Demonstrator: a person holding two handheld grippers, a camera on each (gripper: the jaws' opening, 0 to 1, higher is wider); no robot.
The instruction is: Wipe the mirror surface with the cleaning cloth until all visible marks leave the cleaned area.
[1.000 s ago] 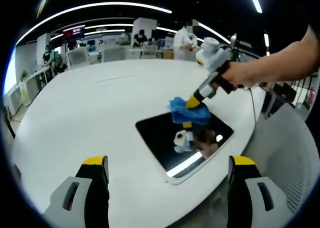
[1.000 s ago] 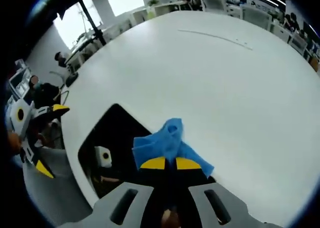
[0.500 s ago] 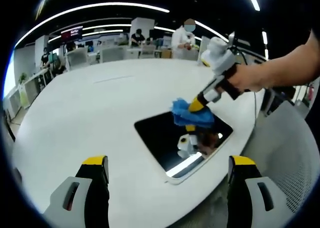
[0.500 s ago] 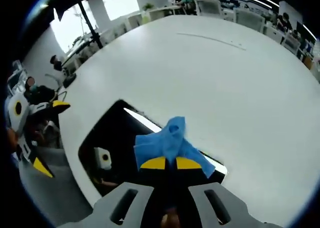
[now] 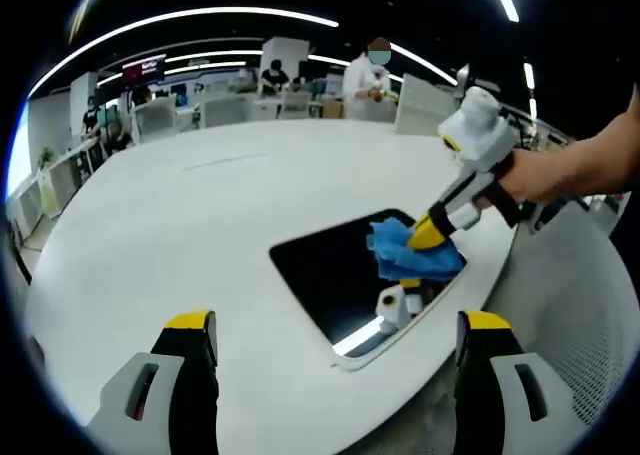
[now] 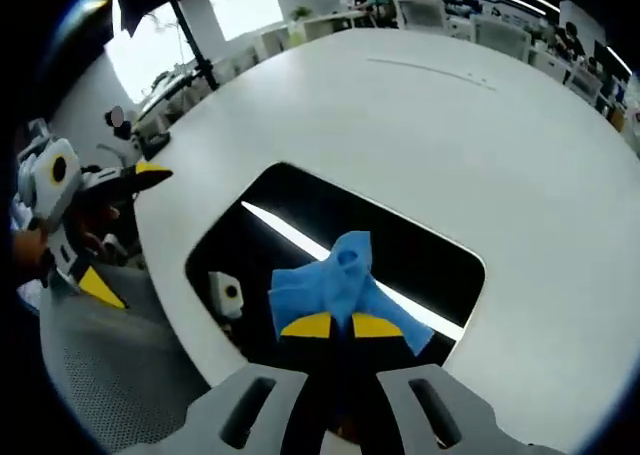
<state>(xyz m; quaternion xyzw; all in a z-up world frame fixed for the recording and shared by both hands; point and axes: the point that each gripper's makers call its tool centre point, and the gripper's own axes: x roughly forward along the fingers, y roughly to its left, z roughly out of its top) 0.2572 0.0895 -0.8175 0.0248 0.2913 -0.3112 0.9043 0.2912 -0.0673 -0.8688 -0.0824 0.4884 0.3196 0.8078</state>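
R tool (image 6: 336,326) has its yellow-tipped jaws closed tight on the blue cleaning cloth (image 6: 338,288), which bunches up just ahead of the tips and spills to both sides. Cloth is pressed on the mirror (image 6: 300,237), a dark rounded rectangle lying flat on the white counter (image 6: 450,135). In the right gripper view the mirror spreads ahead and to the left of the tips, w/ a bright streak of reflected ceiling light crossing it under the cloth.

In the left gripper view the R tool (image 5: 433,233) comes in from the right, held in a hand (image 5: 535,175), tips down on the mirror's (image 5: 330,270) far right part w/ the cloth (image 5: 412,254) beneath them. The mirror sits ahead of the L tool (image 5: 335,337), between its two jaws and nearer the right one, close to the counter (image 5: 180,225) edge.

L tool jaws stand wide apart, nothing between them, above the counter's near edge. It also appears at far left in the right gripper view (image 6: 120,230), well apart from the cloth.

People and desks in the background beyond the counter.
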